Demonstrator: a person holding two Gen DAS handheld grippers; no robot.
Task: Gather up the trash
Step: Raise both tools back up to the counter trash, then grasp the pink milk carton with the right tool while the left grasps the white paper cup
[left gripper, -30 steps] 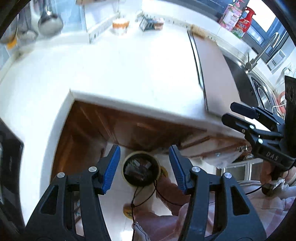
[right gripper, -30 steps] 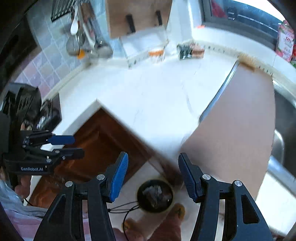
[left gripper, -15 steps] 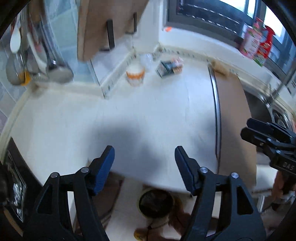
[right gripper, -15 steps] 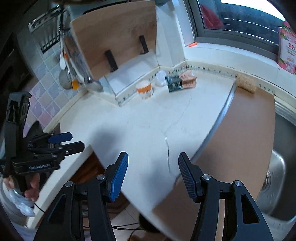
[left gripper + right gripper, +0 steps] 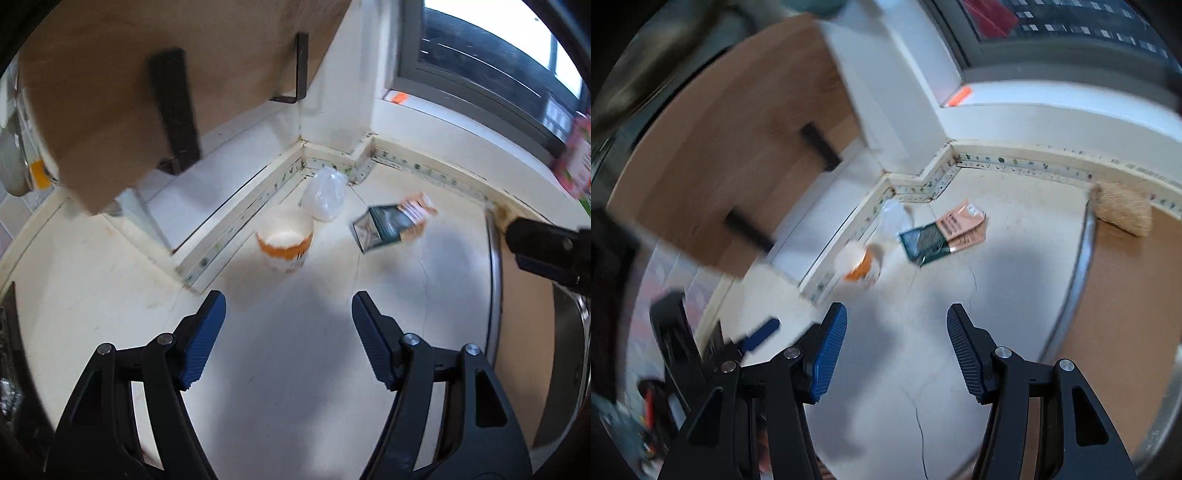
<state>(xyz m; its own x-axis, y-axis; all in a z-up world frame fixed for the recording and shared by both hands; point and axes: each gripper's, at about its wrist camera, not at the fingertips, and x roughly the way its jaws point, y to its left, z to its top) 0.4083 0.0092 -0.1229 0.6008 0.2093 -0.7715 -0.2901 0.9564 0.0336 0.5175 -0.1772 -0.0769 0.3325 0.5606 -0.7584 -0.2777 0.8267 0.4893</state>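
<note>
Ahead of both tools, in the back corner of the pale, cracked stone countertop (image 5: 295, 369), lie three pieces of trash close together: a squat white paper cup with an orange band (image 5: 285, 242), upright and open-topped; a crumpled translucent plastic bag (image 5: 325, 194) just behind it against the tiled backsplash; and a flat dark-green and peach foil wrapper (image 5: 393, 225) to the cup's right, its long axis running diagonally away to the right. The left gripper (image 5: 288, 336) hangs spread wide and empty, and the cup sits almost straight ahead between its ribbed blue pads, so this hand looks the nearer and better aligned for it. The right gripper (image 5: 897, 350) is likewise released and holding nothing; from it the wrapper (image 5: 942, 232) lies ahead and slightly right, the cup (image 5: 860, 264) ahead-left. Thin and flat, the wrapper will likely need an edge pinch.
</note>
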